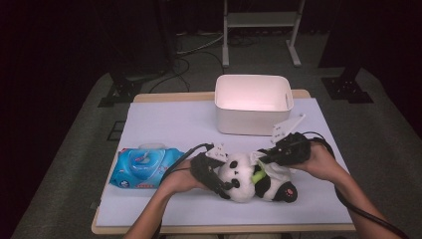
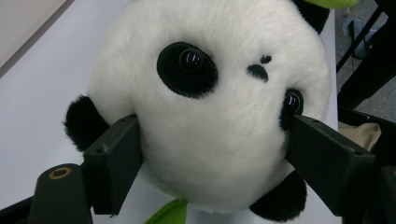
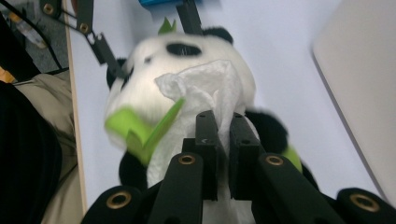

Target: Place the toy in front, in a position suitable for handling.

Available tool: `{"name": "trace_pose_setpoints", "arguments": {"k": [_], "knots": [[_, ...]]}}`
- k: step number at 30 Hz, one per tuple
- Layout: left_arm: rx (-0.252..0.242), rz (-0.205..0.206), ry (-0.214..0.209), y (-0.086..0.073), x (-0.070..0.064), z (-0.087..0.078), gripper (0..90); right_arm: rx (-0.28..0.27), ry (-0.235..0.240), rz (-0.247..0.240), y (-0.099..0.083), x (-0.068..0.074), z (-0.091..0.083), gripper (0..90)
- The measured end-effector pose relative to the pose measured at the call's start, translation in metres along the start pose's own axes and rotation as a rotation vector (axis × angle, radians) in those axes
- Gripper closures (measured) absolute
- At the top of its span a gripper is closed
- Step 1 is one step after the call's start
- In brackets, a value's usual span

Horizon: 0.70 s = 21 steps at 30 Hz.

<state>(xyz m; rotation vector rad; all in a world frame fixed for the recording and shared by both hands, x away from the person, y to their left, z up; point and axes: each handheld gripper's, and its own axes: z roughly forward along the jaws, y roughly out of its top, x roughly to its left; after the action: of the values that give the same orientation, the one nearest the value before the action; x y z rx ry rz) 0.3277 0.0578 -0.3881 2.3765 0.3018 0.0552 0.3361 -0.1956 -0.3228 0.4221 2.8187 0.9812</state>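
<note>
Lying on its back at about 6 o'clock on the white mat (image 1: pixel 164 124), the plush panda (image 1: pixel 249 181) has its head toward 9 o'clock and its feet toward 3 o'clock. In the high view the left gripper (image 1: pixel 222 185) comes in from 8 o'clock and has the panda's head clamped between its 2 black jaws; the left gripper view confirms this, with 1 jaw pressed in beside an ear and the other against the cheek by an eye. The right gripper (image 1: pixel 263 158) reaches in from 3 o'clock, its jaws closed together on a crumpled white wipe (image 3: pixel 210 88) that rests on the panda's white belly, just beside the green leaf (image 3: pixel 140 133) on its chest. A blue wipes pack (image 1: pixel 144 167) lies at 9 o'clock of the panda, near the left forearm. The white bin (image 1: pixel 253 103) stands at 12 o'clock, apart from the toy.
</note>
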Motion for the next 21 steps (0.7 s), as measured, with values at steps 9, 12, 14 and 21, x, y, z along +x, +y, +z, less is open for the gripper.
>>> {"name": "trace_pose_setpoints", "arguments": {"k": [9,12,14,21], "knots": [[0.004,0.003,0.003,-0.002,0.002,-0.003,19.3,0.081,0.034,-0.017,0.011,0.002,0.028,83.9],[-0.003,-0.005,-0.002,-0.003,0.003,-0.006,15.9,0.08,0.031,-0.001,0.0,0.004,0.026,83.9],[-0.013,-0.027,-0.013,-0.004,0.004,-0.008,12.3,0.057,0.046,0.012,-0.006,0.005,0.024,83.8],[-0.018,-0.064,-0.037,-0.007,0.01,-0.009,8.7,0.018,0.044,0.006,-0.017,0.013,0.019,83.8]]}}
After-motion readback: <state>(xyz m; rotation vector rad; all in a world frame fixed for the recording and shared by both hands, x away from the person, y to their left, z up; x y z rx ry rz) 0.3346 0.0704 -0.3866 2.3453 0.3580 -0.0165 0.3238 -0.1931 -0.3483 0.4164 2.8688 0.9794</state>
